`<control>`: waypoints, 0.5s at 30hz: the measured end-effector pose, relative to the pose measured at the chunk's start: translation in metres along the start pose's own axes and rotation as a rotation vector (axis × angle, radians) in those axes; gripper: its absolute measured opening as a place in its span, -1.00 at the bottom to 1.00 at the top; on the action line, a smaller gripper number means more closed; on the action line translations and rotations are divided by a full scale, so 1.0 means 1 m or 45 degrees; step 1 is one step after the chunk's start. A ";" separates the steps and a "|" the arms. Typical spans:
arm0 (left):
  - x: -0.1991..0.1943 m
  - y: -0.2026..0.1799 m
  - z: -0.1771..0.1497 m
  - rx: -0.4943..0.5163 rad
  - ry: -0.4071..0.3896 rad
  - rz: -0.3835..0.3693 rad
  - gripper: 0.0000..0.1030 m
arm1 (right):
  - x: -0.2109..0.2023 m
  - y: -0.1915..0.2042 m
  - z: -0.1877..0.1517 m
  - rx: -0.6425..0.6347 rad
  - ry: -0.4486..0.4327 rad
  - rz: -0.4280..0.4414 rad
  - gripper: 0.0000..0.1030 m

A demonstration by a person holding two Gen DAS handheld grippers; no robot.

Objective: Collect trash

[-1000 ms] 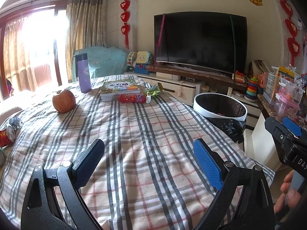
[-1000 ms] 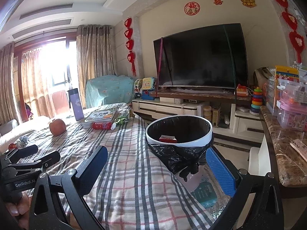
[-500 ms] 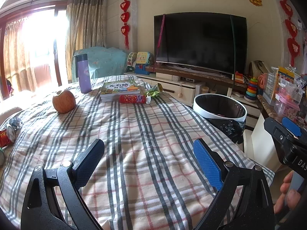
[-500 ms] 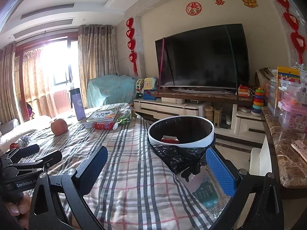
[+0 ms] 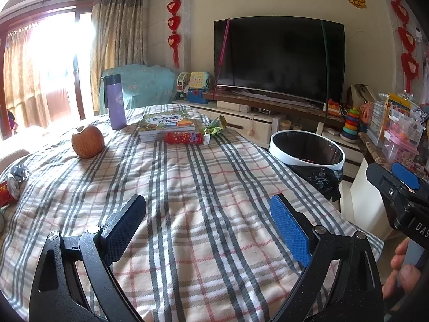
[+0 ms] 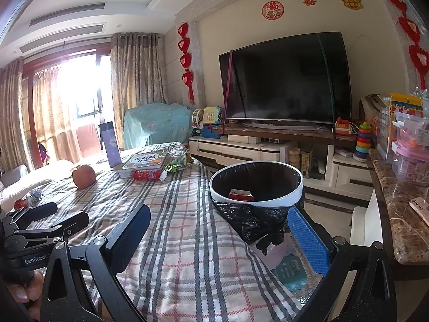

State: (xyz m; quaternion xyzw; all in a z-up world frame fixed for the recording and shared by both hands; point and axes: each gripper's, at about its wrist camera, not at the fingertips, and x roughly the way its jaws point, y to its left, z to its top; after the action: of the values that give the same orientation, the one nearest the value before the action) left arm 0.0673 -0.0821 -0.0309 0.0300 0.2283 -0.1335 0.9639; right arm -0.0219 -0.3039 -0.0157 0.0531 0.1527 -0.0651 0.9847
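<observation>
While both grippers hang above the plaid-covered surface [image 5: 203, 187], neither has hold of anything: the left gripper [image 5: 207, 224] has its fingers spread wide over bare cloth, and the right gripper [image 6: 218, 237] is just as wide, one finger over the cloth and the other over the bin's bag.

At the far end of the surface lies the trash. A red wrapper [image 5: 183, 137], a short tube-shaped packet with printed ends, lies on its side touching the front of a stack of books [image 5: 167, 123]. Just beside it is a small white bottle [image 5: 206, 140], and behind that a crumpled green wrapper [image 5: 215, 128]. At the left edge sits more crumpled foil and red packaging [image 5: 12, 185].

Beside the surface's right edge stands a trash bin [image 6: 256, 202], white-rimmed and lined with a black bag, with a red-and-white packet [image 6: 240, 194] already inside.

An apple [image 5: 87, 141] and a purple flask [image 5: 115, 102] also stand on the cloth.
</observation>
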 end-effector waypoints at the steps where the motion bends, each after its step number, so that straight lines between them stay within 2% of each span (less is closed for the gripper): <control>1: 0.000 0.000 0.000 0.000 -0.001 0.001 0.87 | 0.001 0.001 0.000 -0.001 0.001 0.001 1.00; 15: 0.006 0.001 0.001 -0.001 0.012 -0.022 0.87 | 0.004 0.003 0.000 0.005 0.010 -0.002 1.00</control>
State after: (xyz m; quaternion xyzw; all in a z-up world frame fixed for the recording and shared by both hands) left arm 0.0725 -0.0830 -0.0327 0.0283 0.2331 -0.1415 0.9617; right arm -0.0180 -0.3018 -0.0170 0.0551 0.1565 -0.0661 0.9839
